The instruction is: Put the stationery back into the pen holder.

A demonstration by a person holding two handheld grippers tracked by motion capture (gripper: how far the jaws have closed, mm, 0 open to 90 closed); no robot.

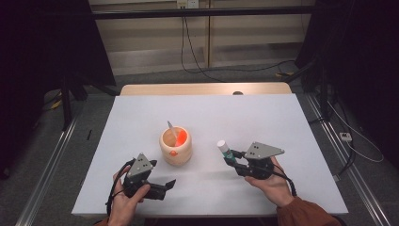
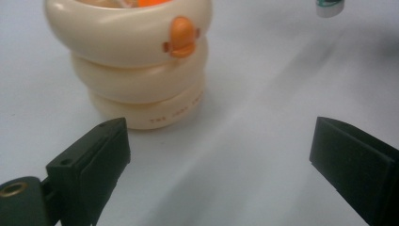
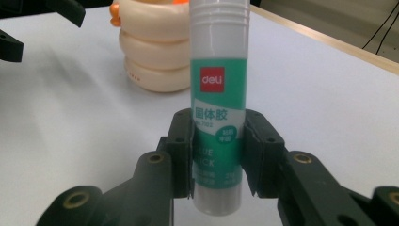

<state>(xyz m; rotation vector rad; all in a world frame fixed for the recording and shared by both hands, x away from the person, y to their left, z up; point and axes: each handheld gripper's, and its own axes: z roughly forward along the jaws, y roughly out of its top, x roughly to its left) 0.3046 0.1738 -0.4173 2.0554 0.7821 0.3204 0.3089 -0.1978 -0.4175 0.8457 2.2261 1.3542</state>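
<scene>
- The right gripper near the counter's front edge has its fingers clamped on an upright glue stick.
- The left gripper, fingers spread and empty, sits just in front of the cream holder at mid-counter.

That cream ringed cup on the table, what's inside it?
The cup holds something bright orange and a pale, slim stick leaning out over the rim. Their lower parts and anything at the bottom are hidden by its wall.
</scene>
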